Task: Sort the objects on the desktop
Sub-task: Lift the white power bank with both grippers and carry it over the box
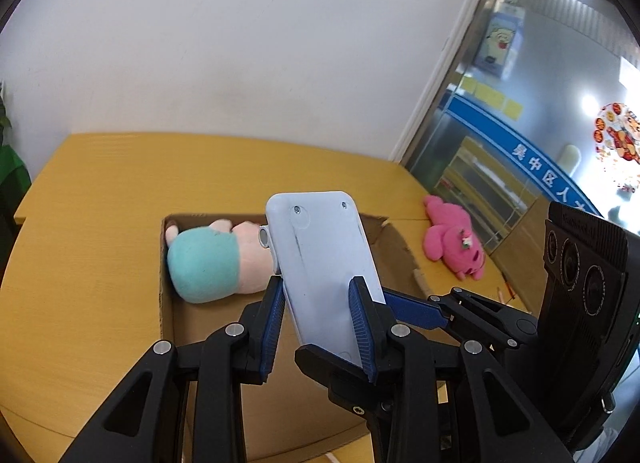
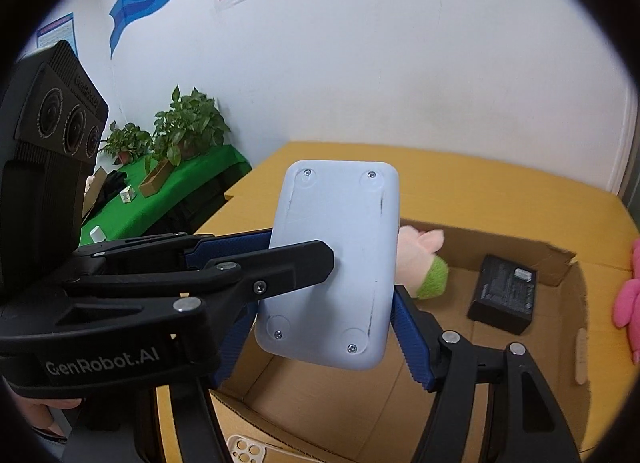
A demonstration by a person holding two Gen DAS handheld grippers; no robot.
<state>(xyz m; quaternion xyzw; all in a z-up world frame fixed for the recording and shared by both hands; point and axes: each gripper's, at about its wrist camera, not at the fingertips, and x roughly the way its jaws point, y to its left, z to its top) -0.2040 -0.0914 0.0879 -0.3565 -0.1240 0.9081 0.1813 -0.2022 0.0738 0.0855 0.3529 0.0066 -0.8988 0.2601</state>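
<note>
**benchfan:** Device (image 1: 320,259), that pale grey slab, is up in the air over the cardboard box (image 1: 168,303), long axis pointing far. Left hand-held gripper (image 1: 320,319) pinches its near end, narrow.

**umi_guy:** Yep, and the right hand-held gripper (image 2: 320,327) clamps it across the width, wider. It sits right between both, so neither's nearer. Box lies just below.

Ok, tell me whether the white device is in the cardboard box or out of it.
Out. The white device is held above the cardboard box, gripped by both tools, left tool and right tool.
</note>
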